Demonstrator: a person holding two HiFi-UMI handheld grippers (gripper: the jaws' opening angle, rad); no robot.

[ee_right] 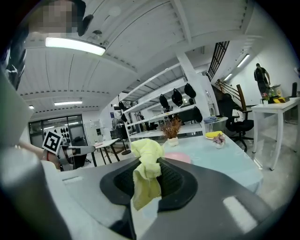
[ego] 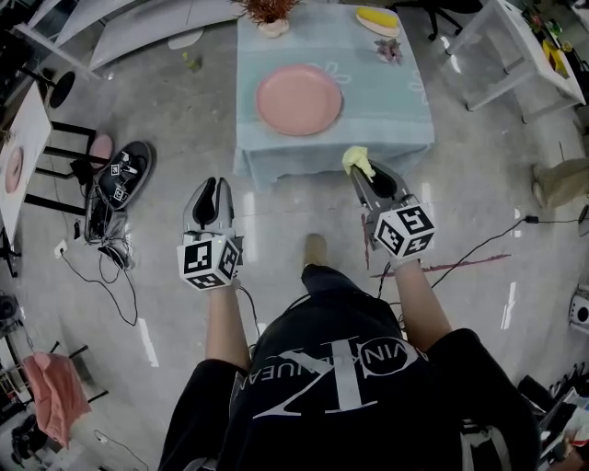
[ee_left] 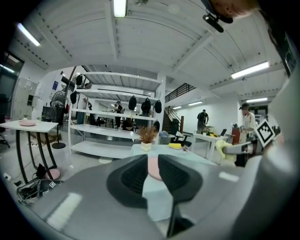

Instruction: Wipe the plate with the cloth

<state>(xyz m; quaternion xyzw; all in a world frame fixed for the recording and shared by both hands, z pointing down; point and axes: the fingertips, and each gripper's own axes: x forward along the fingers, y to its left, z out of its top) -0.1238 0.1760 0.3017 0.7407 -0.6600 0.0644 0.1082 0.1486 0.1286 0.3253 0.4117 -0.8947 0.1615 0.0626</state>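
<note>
A pink plate [ego: 299,99] lies on a table covered with a light blue cloth [ego: 396,101], ahead of me and apart from both grippers. My right gripper [ego: 361,171] is shut on a crumpled yellow cloth [ego: 358,161], held just short of the table's near edge. In the right gripper view the yellow cloth [ee_right: 146,154] hangs between the jaws of the right gripper [ee_right: 149,172], with the plate [ee_right: 180,158] beyond. My left gripper [ego: 213,193] hovers over the floor left of the table, open a little and holding nothing. The plate [ee_left: 153,168] shows through the narrow gap in my left gripper [ee_left: 150,161].
On the table's far side stand a potted dried plant [ego: 271,14], a yellow item on a dish [ego: 377,18] and a small flower ornament [ego: 388,51]. A black bag and cables [ego: 124,175] lie on the floor at left. A white frame table [ego: 515,55] stands at right.
</note>
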